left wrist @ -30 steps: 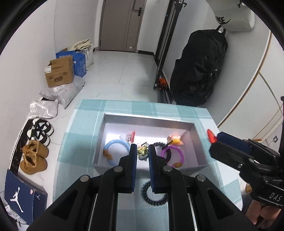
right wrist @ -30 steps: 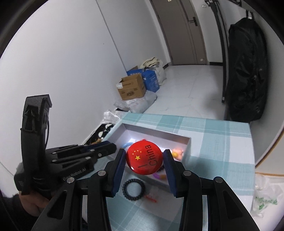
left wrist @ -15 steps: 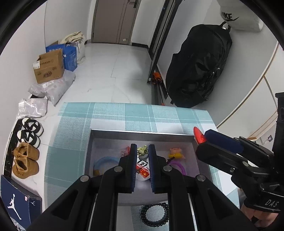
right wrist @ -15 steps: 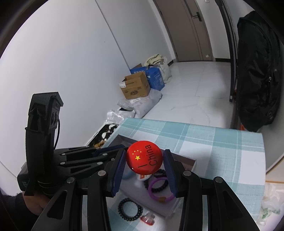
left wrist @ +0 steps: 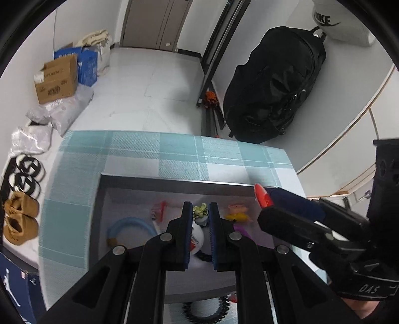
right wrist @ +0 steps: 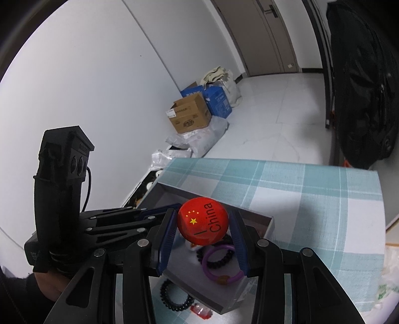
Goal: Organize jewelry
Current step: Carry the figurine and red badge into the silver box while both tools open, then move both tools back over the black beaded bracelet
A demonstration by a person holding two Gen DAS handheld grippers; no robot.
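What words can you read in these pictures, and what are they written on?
"I China", with yellow stars: on the red badge held in the right tongs.
"NIKE", partly cut off: on the white bag hanging top right.
"DAS": on the right tongs' handle, seen from the left camera.
Print on the cardboard box and blue box: too blurred to read.
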